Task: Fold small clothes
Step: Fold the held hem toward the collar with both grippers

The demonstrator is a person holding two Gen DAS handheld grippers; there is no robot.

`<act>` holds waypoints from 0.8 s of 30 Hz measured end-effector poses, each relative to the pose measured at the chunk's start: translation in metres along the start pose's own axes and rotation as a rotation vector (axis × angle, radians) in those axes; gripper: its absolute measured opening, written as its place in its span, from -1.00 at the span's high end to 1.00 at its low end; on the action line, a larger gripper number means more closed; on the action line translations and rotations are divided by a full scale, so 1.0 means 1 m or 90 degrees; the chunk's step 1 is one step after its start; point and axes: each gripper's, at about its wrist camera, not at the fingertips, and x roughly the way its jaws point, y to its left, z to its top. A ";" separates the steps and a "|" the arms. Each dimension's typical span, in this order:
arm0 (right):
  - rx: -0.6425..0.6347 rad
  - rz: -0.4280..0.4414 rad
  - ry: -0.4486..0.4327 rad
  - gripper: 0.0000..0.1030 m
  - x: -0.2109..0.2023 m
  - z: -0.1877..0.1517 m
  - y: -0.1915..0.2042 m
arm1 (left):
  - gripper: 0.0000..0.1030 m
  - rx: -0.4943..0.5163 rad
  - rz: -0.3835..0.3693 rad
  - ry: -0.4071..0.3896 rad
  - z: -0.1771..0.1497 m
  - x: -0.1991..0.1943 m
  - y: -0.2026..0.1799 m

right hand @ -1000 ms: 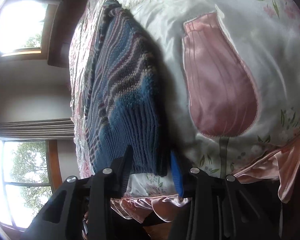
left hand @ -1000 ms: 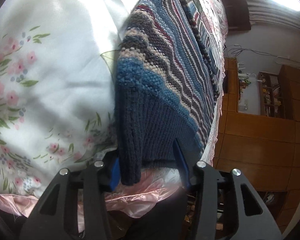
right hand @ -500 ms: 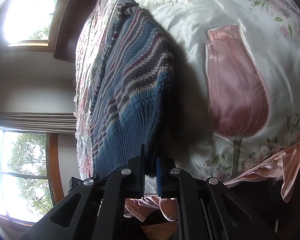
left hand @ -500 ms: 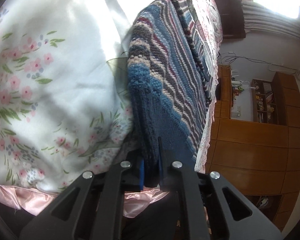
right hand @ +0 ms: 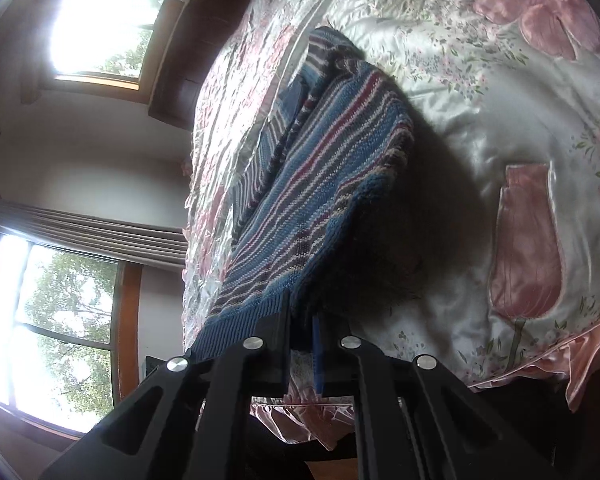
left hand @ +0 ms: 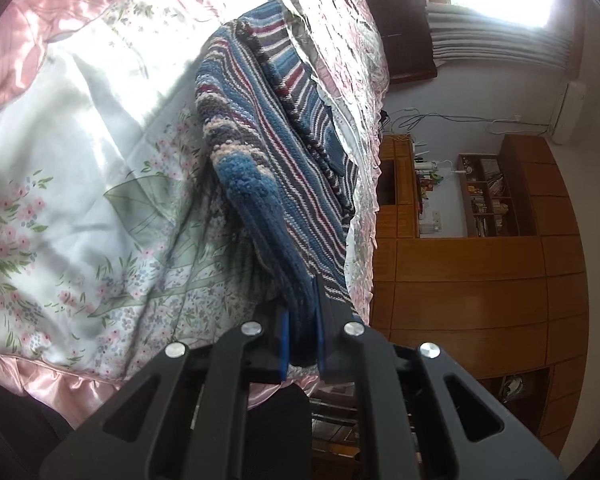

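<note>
A small knitted sweater (left hand: 268, 160) with blue, grey, cream and maroon stripes lies on a floral satin bedspread (left hand: 80, 168). My left gripper (left hand: 303, 320) is shut on its dark blue ribbed hem, and the cloth rises off the bed from the grip. In the right wrist view the same sweater (right hand: 320, 184) slopes up from the bedspread (right hand: 480, 120), and my right gripper (right hand: 301, 320) is shut on the ribbed hem at another corner. A dark shadow lies under the lifted part. The far end of the sweater still rests on the bed.
The bedspread's pink ruffled edge (left hand: 72, 392) hangs close below the left gripper. Wooden cabinets and shelves (left hand: 480, 240) stand past the bed. Windows (right hand: 60, 320) and curtains (right hand: 92, 236) fill the wall in the right wrist view. A large pink tulip pattern (right hand: 528, 248) marks the bedspread.
Both grippers went from open around the hem to shut on it. They have since lifted the near edge of the sweater off the bedspread.
</note>
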 end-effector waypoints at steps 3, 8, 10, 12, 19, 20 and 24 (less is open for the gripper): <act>-0.007 0.008 -0.007 0.85 -0.006 0.009 0.008 | 0.85 0.006 -0.010 -0.004 0.006 -0.003 -0.010; -0.019 0.017 -0.016 0.85 -0.010 0.021 0.022 | 0.85 0.007 -0.026 -0.011 0.020 -0.003 -0.023; -0.026 0.019 -0.020 0.85 -0.011 0.026 0.028 | 0.85 0.008 -0.030 -0.014 0.025 -0.004 -0.027; -0.034 0.018 -0.023 0.85 -0.011 0.034 0.036 | 0.85 0.009 -0.035 -0.015 0.031 -0.003 -0.033; -0.060 0.014 -0.034 0.85 -0.009 0.061 0.059 | 0.85 0.016 -0.042 -0.026 0.054 0.000 -0.052; -0.063 0.013 -0.034 0.85 -0.008 0.065 0.062 | 0.85 0.017 -0.042 -0.027 0.058 0.001 -0.055; -0.075 0.005 -0.039 0.85 -0.001 0.084 0.074 | 0.85 0.019 -0.045 -0.030 0.076 0.007 -0.066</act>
